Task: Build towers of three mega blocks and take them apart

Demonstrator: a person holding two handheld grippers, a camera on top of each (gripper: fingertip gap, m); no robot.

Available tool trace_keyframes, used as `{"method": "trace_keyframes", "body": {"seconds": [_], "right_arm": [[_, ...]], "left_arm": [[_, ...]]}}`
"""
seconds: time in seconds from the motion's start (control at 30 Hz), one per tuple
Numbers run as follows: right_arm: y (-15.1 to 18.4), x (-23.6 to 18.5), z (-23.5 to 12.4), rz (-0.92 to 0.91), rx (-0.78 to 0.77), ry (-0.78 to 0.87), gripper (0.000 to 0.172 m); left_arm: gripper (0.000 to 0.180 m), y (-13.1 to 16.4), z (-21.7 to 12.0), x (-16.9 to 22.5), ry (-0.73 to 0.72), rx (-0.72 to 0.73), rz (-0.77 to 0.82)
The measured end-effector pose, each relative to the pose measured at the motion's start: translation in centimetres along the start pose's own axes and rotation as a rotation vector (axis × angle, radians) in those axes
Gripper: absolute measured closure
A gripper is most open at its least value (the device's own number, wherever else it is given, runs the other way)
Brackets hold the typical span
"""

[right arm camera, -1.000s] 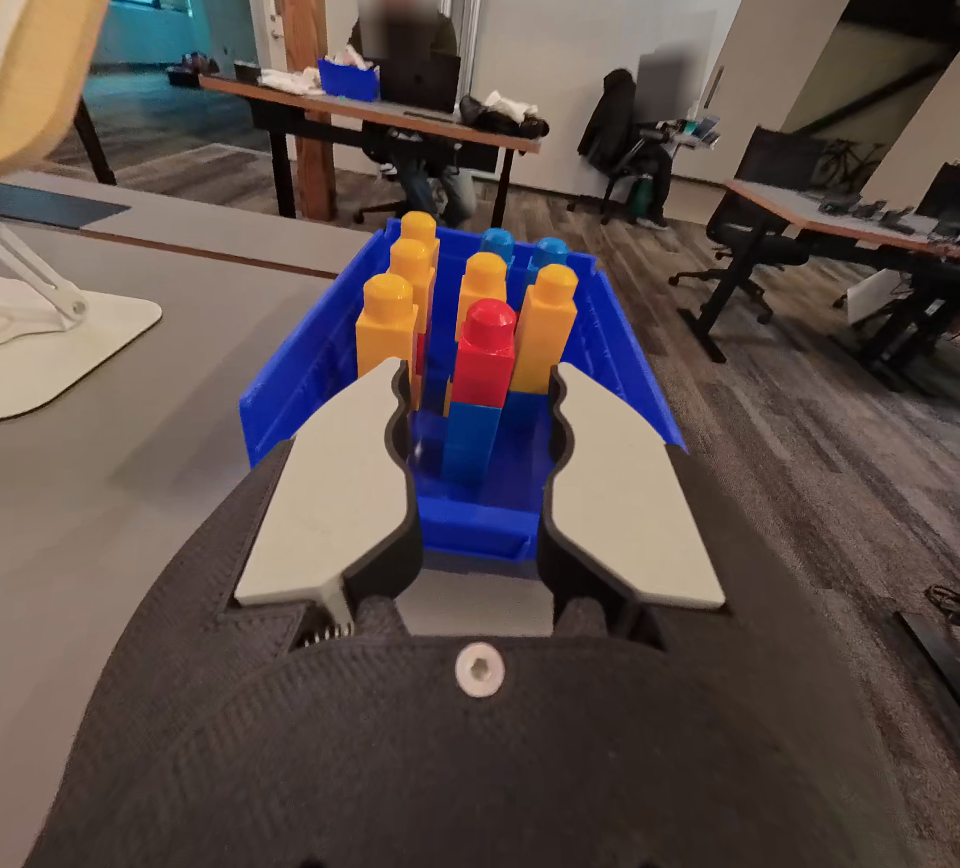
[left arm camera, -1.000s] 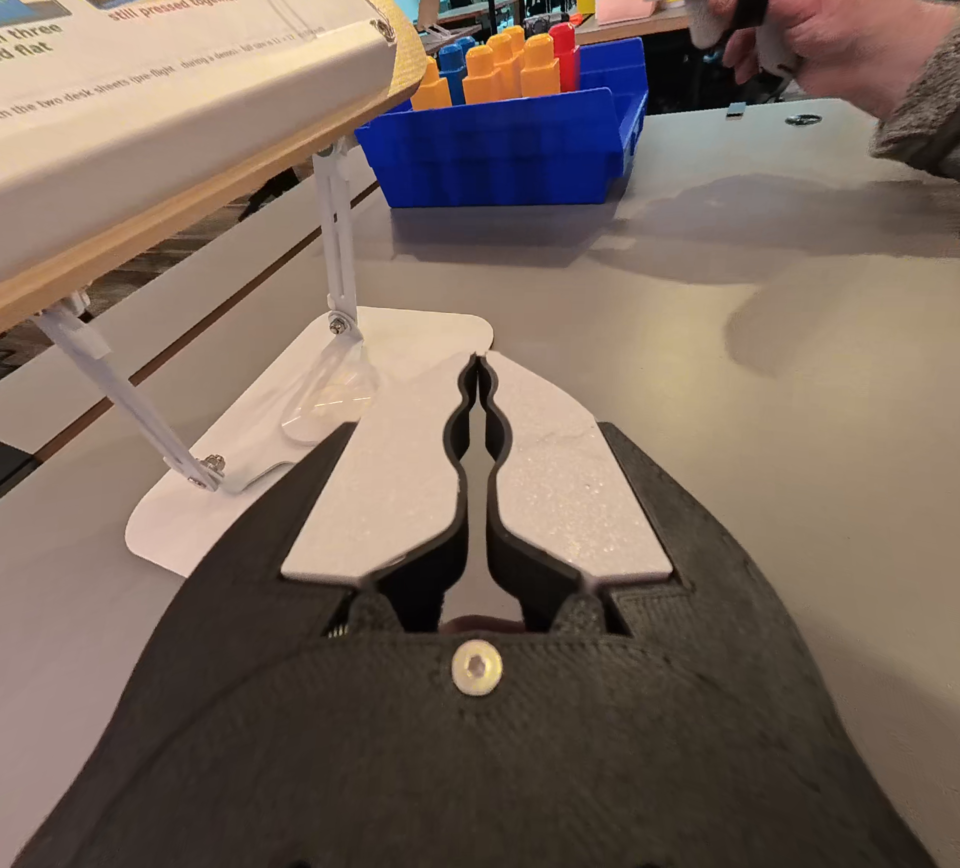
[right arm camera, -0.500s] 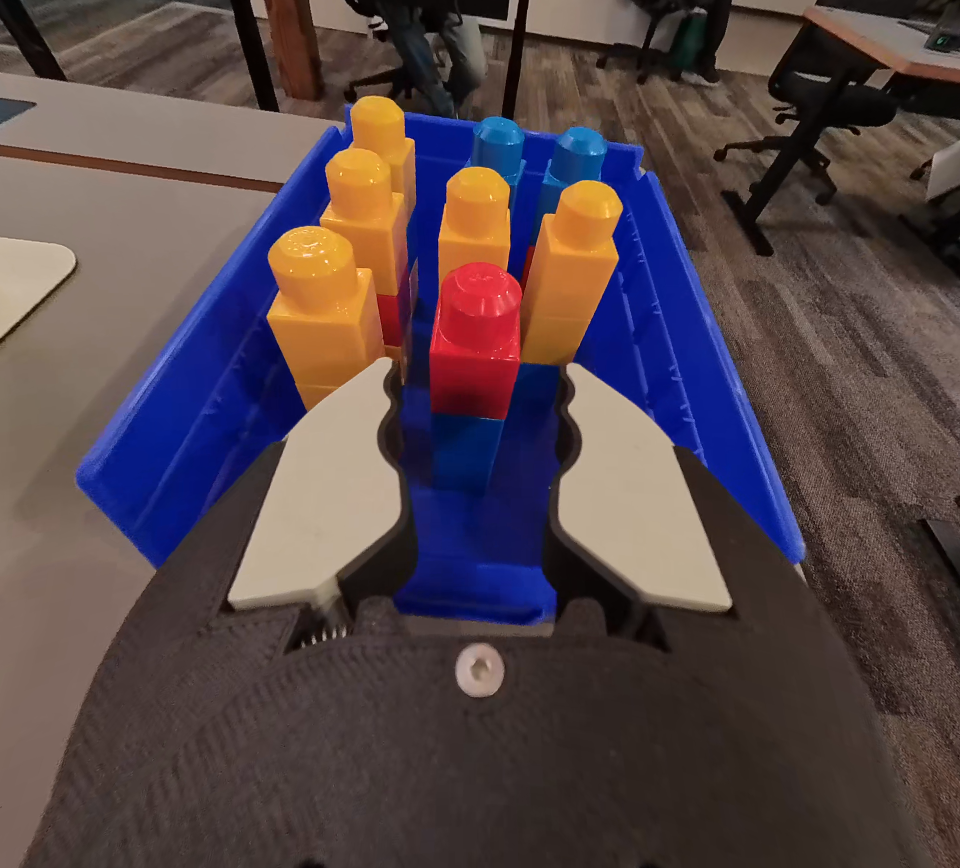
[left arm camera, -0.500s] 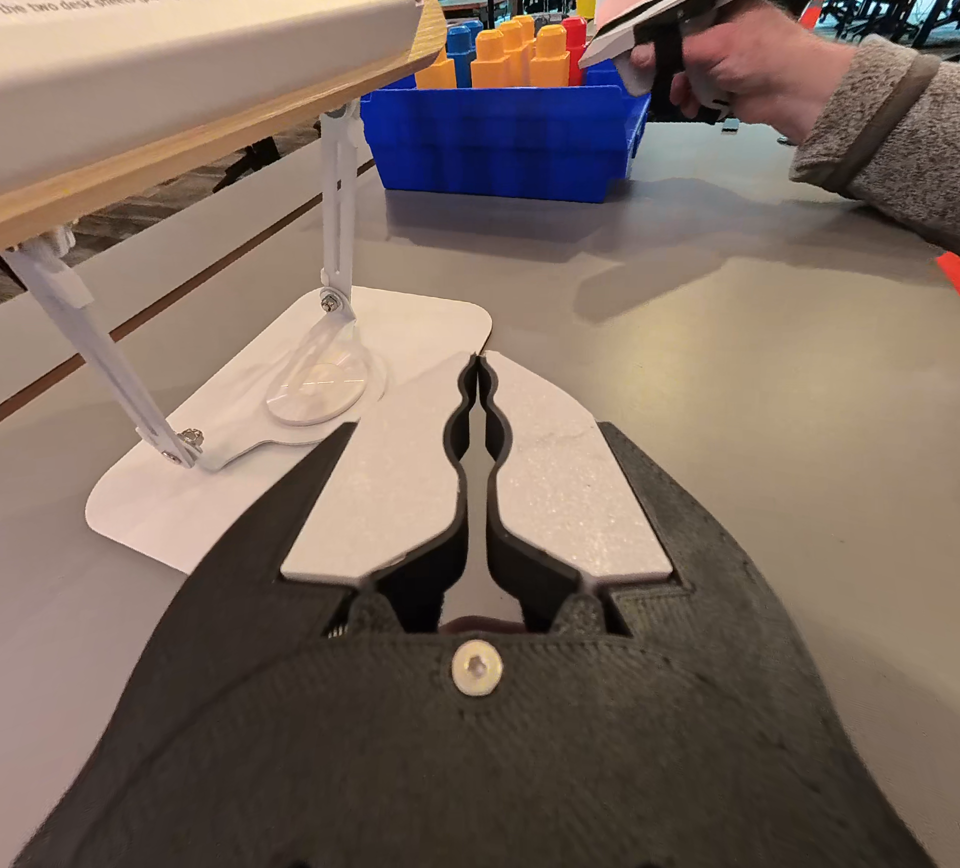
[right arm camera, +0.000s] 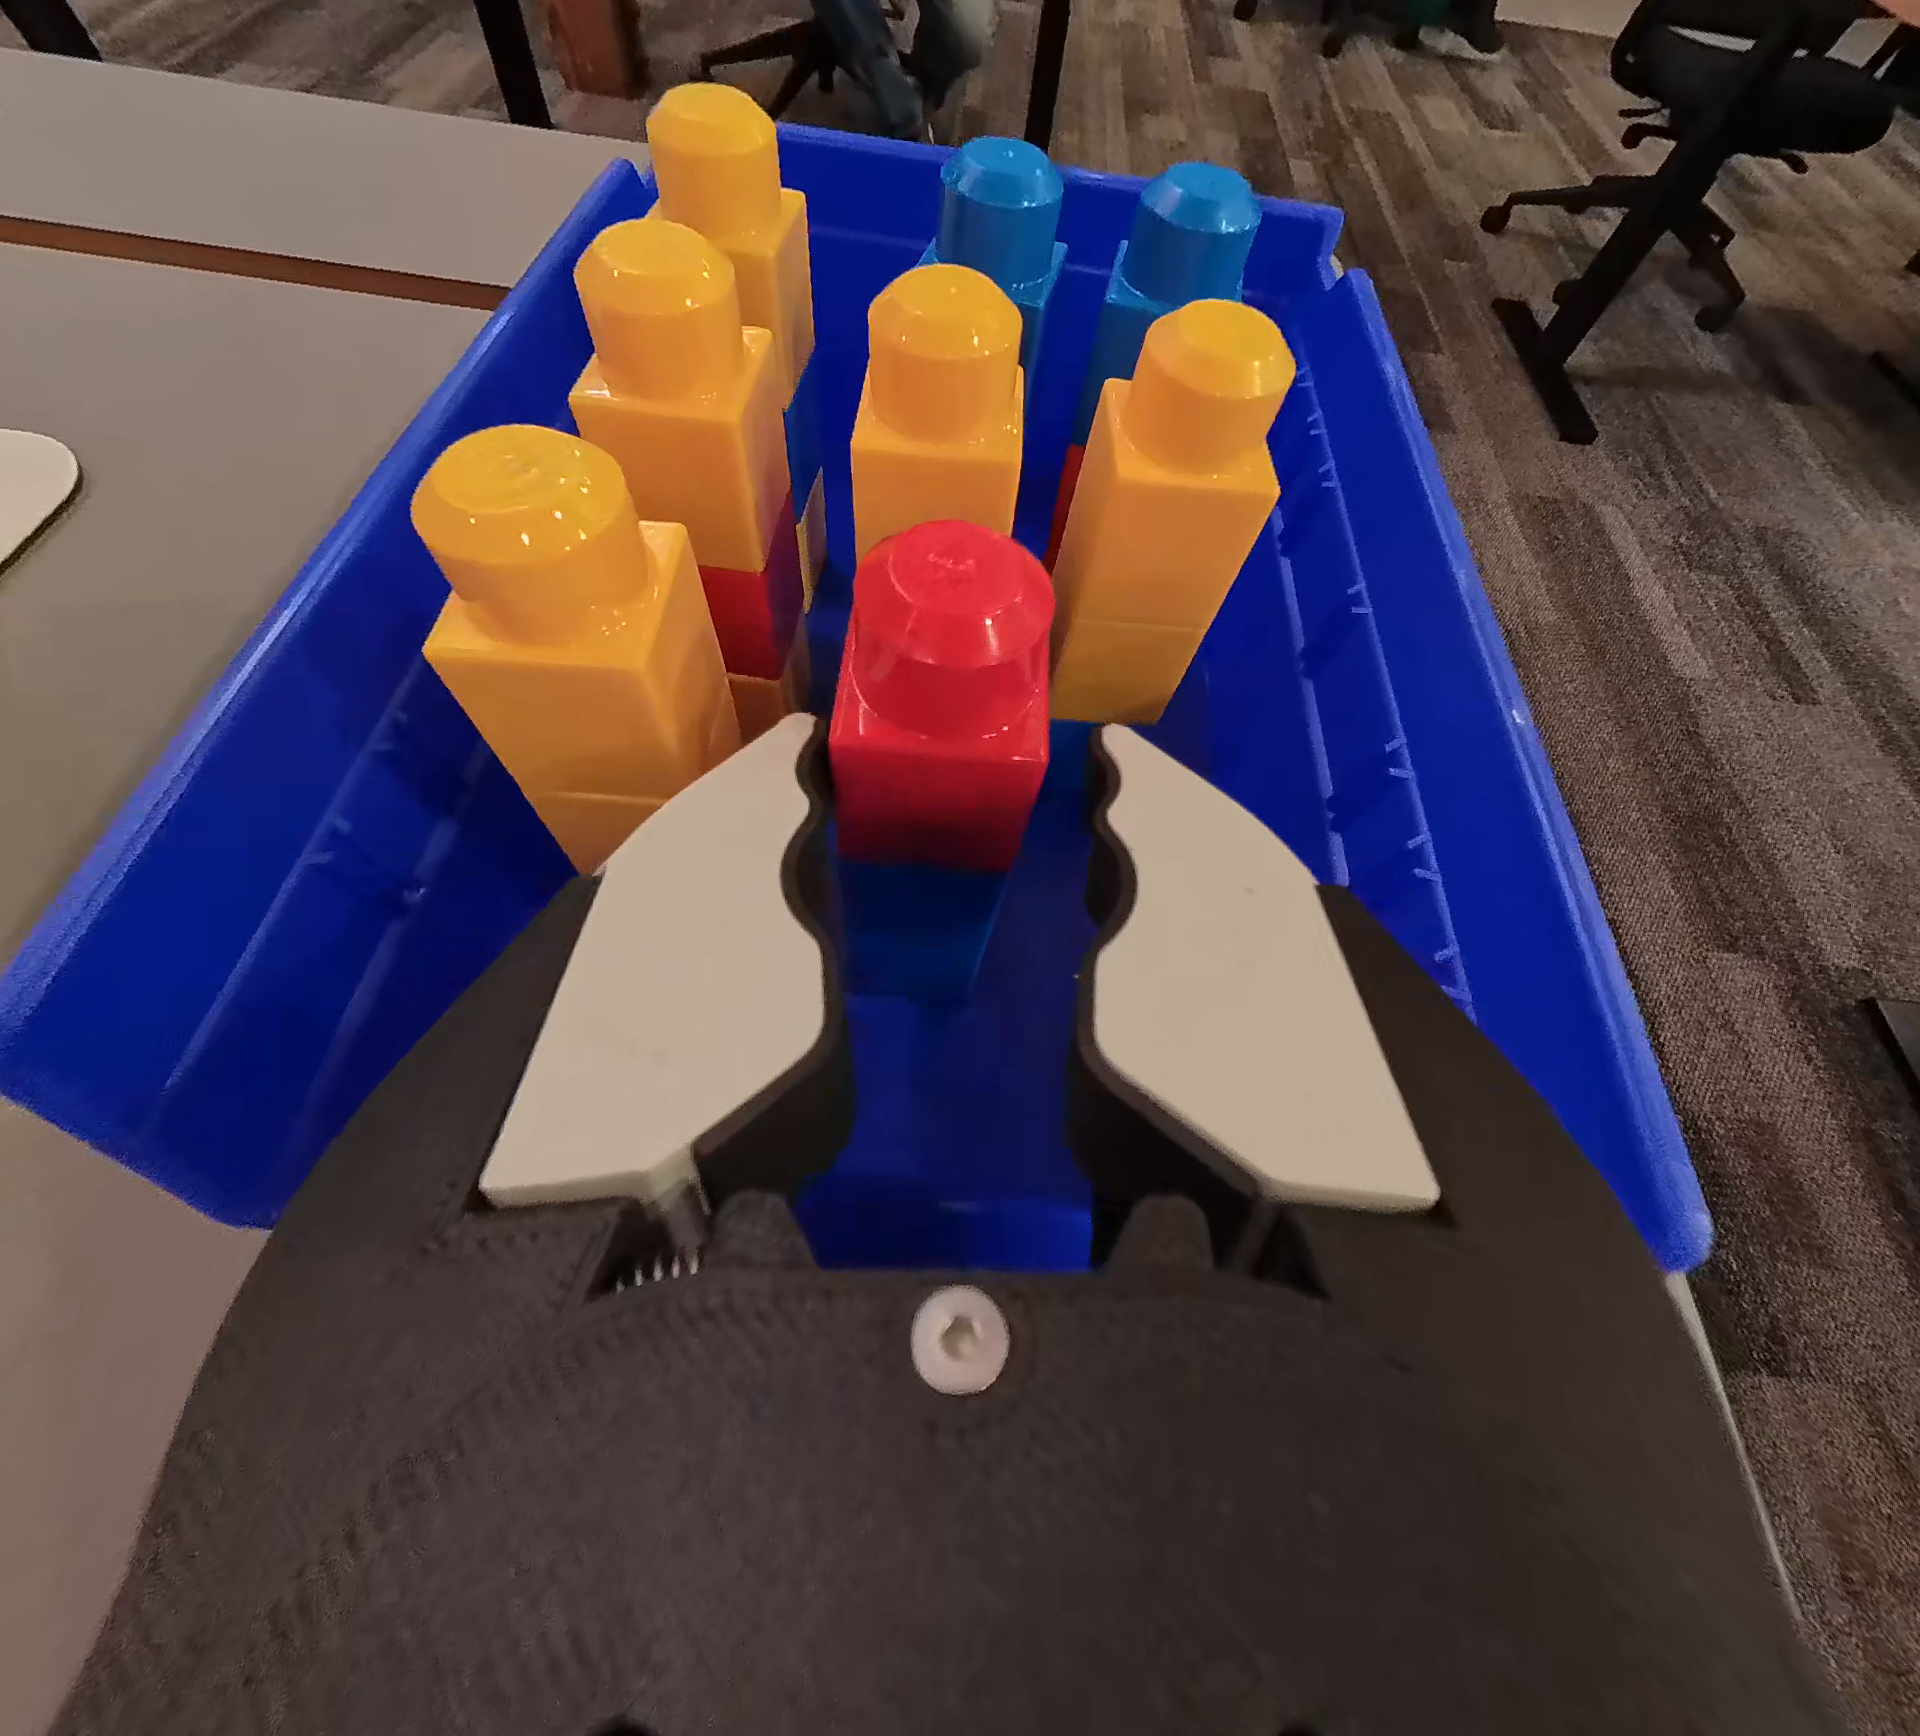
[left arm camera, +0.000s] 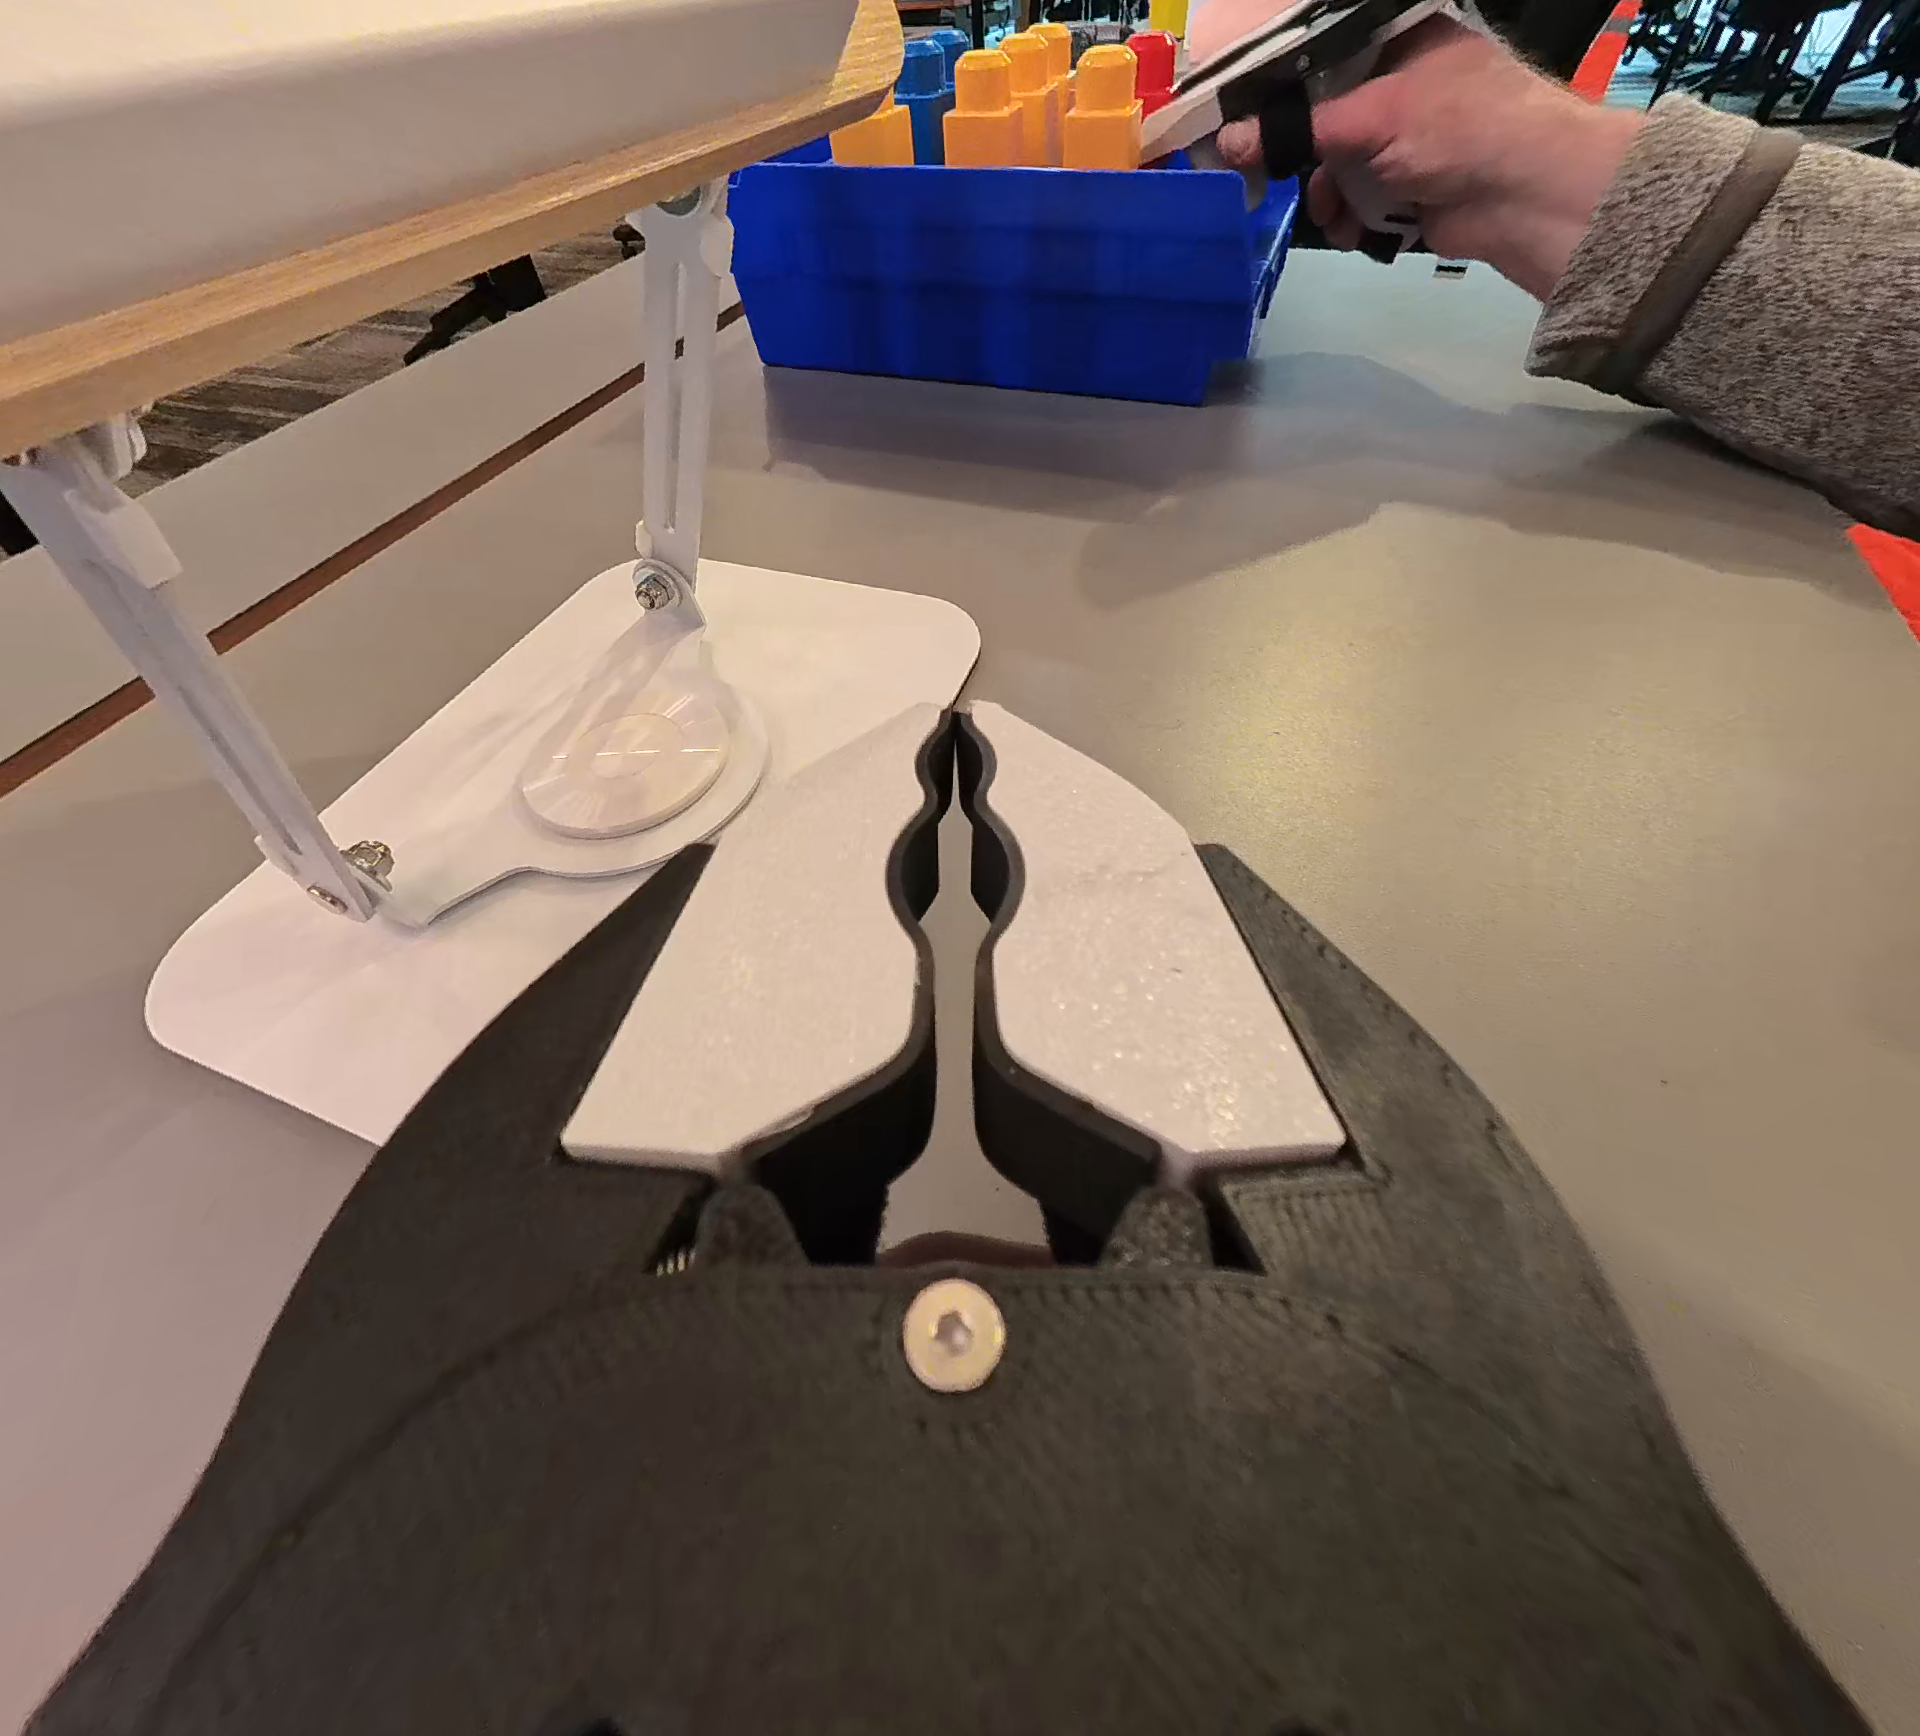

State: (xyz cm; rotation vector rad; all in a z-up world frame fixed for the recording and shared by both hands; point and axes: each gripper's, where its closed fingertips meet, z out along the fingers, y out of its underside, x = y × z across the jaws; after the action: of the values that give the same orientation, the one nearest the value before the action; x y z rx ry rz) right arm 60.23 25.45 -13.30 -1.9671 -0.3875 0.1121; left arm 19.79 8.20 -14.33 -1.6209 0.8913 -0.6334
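Observation:
A blue bin (right arm camera: 1455, 647) holds several upright towers of mega blocks, topped orange, light blue or red. My right gripper (right arm camera: 956, 736) is open and reaches into the bin's near end. Its fingers straddle the nearest tower, a red block (right arm camera: 940, 647) on a blue block (right arm camera: 920, 928). The left pad is at the red block's side and the right pad stands clear of it. My left gripper (left arm camera: 954, 712) is shut and empty, low over the grey table (left arm camera: 1455, 751). The left wrist view also shows the bin (left arm camera: 997, 263) and the right gripper (left arm camera: 1174, 112) held by a hand.
A white stand with a flat base (left arm camera: 810, 647) and slanted legs (left arm camera: 670, 398) carries a wooden board with printed sheets (left arm camera: 416, 24) at the left, just ahead of my left gripper. The person's sleeve (left arm camera: 1745, 315) lies over the table's right side. The bin sits at the table's far edge. The grippers' ends are close to 45 centimeters from one another.
My right gripper moved forward and down into the bin, and its jaws narrowed around the red-topped tower. My left gripper stayed shut and shifted only slightly.

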Motion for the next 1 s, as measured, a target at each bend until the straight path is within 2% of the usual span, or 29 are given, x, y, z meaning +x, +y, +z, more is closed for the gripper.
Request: {"method": "trace_keyframes", "body": {"seconds": [0.1,0.27,0.5,0.57,0.73,0.8,0.9,0.93,0.97,1.0], "right_arm": [[0.3,-0.1,0.2,-0.01,-0.012,-0.01,0.133],[0.2,0.8,0.2,-0.035,-0.008,0.042,0.134],[0.3,1.2,0.5,0.03,0.006,-0.004,0.134],[0.4,1.2,0.6,0.057,0.008,-0.01,0.107],[-0.2,1.4,-1.8,0.086,0.073,0.011,0.1],[-0.6,0.9,-3.5,0.085,0.13,0.016,0.107],[-0.2,-0.5,-5.9,0.037,0.188,0.016,0.142],[0.0,-1.5,-6.6,0.001,0.201,0.003,0.163],[0.3,-2.3,-7.2,-0.046,0.21,0.006,0.172],[0.6,-3.1,-7.5,-0.085,0.211,0.004,0.172]], "left_arm": [[0.18,0.0,0.0,0.0,0.0,0.0,-0.002],[0.18,0.1,0.1,0.0,-0.002,-0.008,0.003],[0.18,0.1,0.0,-0.1,-0.005,-0.009,0.003],[0.18,0.1,0.0,-0.1,-0.006,-0.009,0.002],[0.18,0.2,-0.3,-0.2,-0.01,-0.012,0.0],[0.18,0.4,-0.6,-0.2,-0.011,-0.015,0.0],[0.18,0.4,-1.1,-0.1,-0.004,-0.016,-0.005],[0.18,0.4,-1.2,0.0,-0.004,-0.016,-0.002],[0.18,0.4,-1.4,0.0,-0.008,-0.023,0.014],[0.18,0.6,-1.6,0.0,-0.018,-0.038,0.038]]}}
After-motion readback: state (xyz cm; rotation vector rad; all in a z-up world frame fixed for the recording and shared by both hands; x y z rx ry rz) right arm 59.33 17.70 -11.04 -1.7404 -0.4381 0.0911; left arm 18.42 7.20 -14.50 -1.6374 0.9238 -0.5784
